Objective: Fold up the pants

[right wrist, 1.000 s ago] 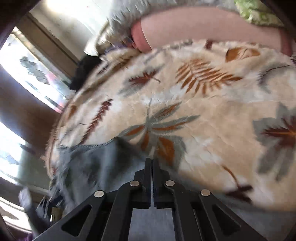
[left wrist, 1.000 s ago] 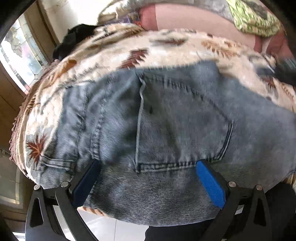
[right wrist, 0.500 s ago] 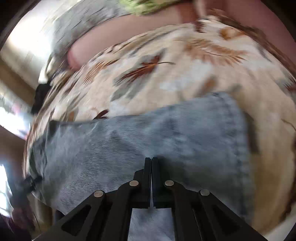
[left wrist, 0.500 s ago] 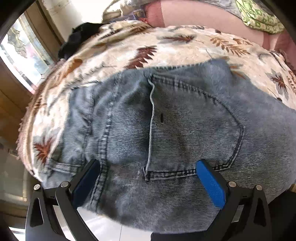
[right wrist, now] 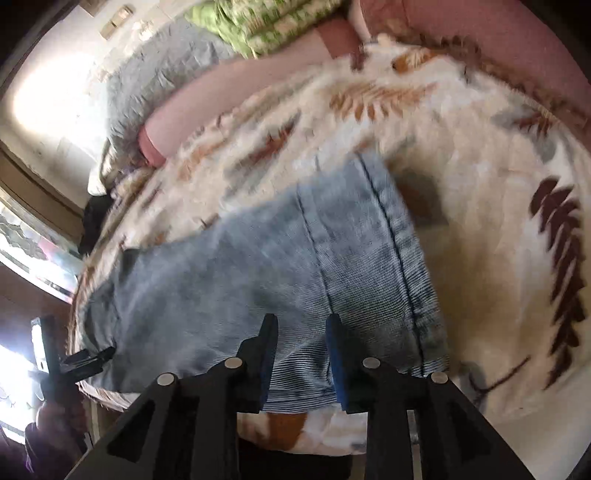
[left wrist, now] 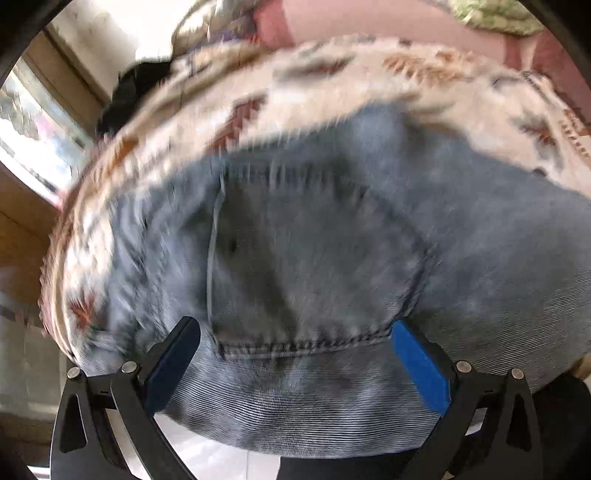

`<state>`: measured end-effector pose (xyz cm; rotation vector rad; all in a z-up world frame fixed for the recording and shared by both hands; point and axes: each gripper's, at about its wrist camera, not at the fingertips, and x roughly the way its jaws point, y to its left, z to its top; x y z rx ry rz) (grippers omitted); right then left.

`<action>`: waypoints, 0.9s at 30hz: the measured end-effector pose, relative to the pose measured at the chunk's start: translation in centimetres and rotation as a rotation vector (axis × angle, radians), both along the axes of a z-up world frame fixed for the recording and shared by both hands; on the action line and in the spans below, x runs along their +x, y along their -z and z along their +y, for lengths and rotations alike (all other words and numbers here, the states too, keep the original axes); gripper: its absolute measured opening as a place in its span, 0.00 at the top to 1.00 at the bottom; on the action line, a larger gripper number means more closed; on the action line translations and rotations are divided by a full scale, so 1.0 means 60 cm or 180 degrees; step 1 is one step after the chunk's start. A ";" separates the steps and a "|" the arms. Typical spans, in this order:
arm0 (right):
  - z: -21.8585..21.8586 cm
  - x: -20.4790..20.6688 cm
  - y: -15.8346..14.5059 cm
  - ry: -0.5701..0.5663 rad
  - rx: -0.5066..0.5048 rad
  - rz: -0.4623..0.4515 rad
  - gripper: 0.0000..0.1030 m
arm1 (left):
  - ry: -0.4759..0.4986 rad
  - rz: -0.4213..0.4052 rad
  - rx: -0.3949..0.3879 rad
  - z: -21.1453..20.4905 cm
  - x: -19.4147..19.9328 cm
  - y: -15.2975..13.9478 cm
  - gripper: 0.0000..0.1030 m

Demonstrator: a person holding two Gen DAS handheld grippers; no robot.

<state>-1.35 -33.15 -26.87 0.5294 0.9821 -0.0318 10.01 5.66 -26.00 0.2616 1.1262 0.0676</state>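
Light blue jeans [left wrist: 332, 240] lie flat on a cream leaf-patterned blanket [left wrist: 424, 85], back pocket up, the waist end hanging over the near edge. My left gripper [left wrist: 293, 328] is wide open and empty, its blue pads either side of the pocket's lower seam. In the right wrist view the jeans' leg [right wrist: 280, 269] runs left to the hem [right wrist: 402, 251]. My right gripper [right wrist: 301, 325] is open a little over the leg's near edge, holding nothing. The left gripper [right wrist: 74, 363] shows at the far left there.
A pink bolster [right wrist: 236, 96], grey fabric [right wrist: 155, 74] and a green patterned cloth [right wrist: 266, 26] lie at the back of the bed. A black item [left wrist: 129, 96] sits at the far left corner. A window [left wrist: 29, 122] is at left. The bed's near edge [right wrist: 332, 432] is under my right gripper.
My right gripper has opened from shut and let go of the jeans leg, now laid flat with the hem to the right. The left gripper stayed open, shifting slightly over the pocket.
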 end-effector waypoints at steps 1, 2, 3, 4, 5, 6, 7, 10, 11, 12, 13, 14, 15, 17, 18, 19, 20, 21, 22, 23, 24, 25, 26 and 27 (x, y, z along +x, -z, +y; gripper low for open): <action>0.006 -0.009 -0.022 -0.0026 -0.0024 -0.0102 0.71 | 0.0068 -0.0162 0.0046 -0.009 -0.004 -0.024 0.00; 0.012 -0.016 -0.047 -0.0060 -0.0023 -0.0246 0.71 | 0.0112 -0.0310 0.0072 -0.017 -0.012 -0.046 0.00; 0.018 -0.023 -0.073 -0.0070 -0.0018 -0.0412 0.71 | 0.0155 -0.0453 0.0065 -0.025 -0.019 -0.071 0.00; 0.027 -0.032 -0.097 -0.0064 -0.0025 -0.0569 0.71 | 0.0207 -0.0600 0.0020 -0.033 -0.029 -0.099 0.00; 0.039 -0.043 -0.131 -0.0076 -0.0072 -0.0811 0.69 | 0.0250 -0.0721 -0.0024 -0.041 -0.040 -0.122 0.00; 0.050 -0.051 -0.156 -0.0090 -0.0142 -0.0964 0.66 | 0.0282 -0.0847 -0.0055 -0.047 -0.050 -0.145 0.00; 0.063 -0.061 -0.182 -0.0080 -0.0240 -0.1127 0.57 | 0.0311 -0.0994 -0.0071 -0.050 -0.063 -0.171 0.00; 0.098 -0.083 -0.242 -0.0090 -0.0452 -0.1534 0.46 | 0.0391 -0.1313 -0.0094 -0.063 -0.087 -0.224 0.00; 0.108 -0.088 -0.258 -0.0107 -0.0522 -0.1624 0.45 | 0.0392 -0.1396 -0.0101 -0.060 -0.087 -0.238 0.00; 0.117 -0.090 -0.268 -0.0115 -0.0580 -0.1666 0.45 | 0.0388 -0.1472 -0.0112 -0.060 -0.092 -0.252 0.00; 0.125 -0.095 -0.278 -0.0125 -0.0638 -0.1709 0.45 | 0.0381 -0.1540 -0.0127 -0.065 -0.104 -0.265 0.00; 0.133 -0.098 -0.287 -0.0143 -0.0666 -0.1751 0.45 | 0.0375 -0.1577 -0.0144 -0.067 -0.112 -0.274 0.00; 0.140 -0.100 -0.294 -0.0164 -0.0684 -0.1779 0.45 | 0.0366 -0.1600 -0.0162 -0.067 -0.116 -0.284 0.00; 0.153 -0.099 -0.299 -0.0191 -0.0720 -0.1783 0.45 | 0.0348 -0.1631 -0.0211 -0.059 -0.121 -0.295 0.00; 0.157 -0.096 -0.298 -0.0208 -0.0728 -0.1782 0.45 | 0.0344 -0.1645 -0.0228 -0.057 -0.124 -0.295 0.00; 0.163 -0.095 -0.297 -0.0226 -0.0745 -0.1783 0.44 | 0.0332 -0.1658 -0.0234 -0.055 -0.126 -0.297 0.00; 0.168 -0.094 -0.297 -0.0243 -0.0766 -0.1781 0.43 | 0.0319 -0.1663 -0.0233 -0.053 -0.128 -0.300 0.00; 0.171 -0.094 -0.295 -0.0264 -0.0777 -0.1768 0.43 | 0.0308 -0.1667 -0.0238 -0.051 -0.129 -0.300 0.00; 0.176 -0.091 -0.295 -0.0287 -0.0777 -0.1751 0.43 | 0.0299 -0.1675 -0.0248 -0.049 -0.132 -0.302 0.00; 0.178 -0.090 -0.292 -0.0296 -0.0770 -0.1748 0.43 | 0.0285 -0.1678 -0.0250 -0.045 -0.132 -0.304 0.00; 0.180 -0.091 -0.292 -0.0298 -0.0764 -0.1753 0.43 | 0.0273 -0.1678 -0.0248 -0.043 -0.133 -0.304 0.00; 0.184 -0.089 -0.291 -0.0307 -0.0764 -0.1748 0.43 | 0.0259 -0.1674 -0.0247 -0.040 -0.132 -0.304 0.00; 0.185 -0.087 -0.290 -0.0320 -0.0768 -0.1739 0.43 | 0.0246 -0.1671 -0.0249 -0.038 -0.129 -0.302 0.00; 0.189 -0.085 -0.289 -0.0340 -0.0777 -0.1725 0.43 | 0.0226 -0.1666 -0.0251 -0.035 -0.128 -0.301 0.00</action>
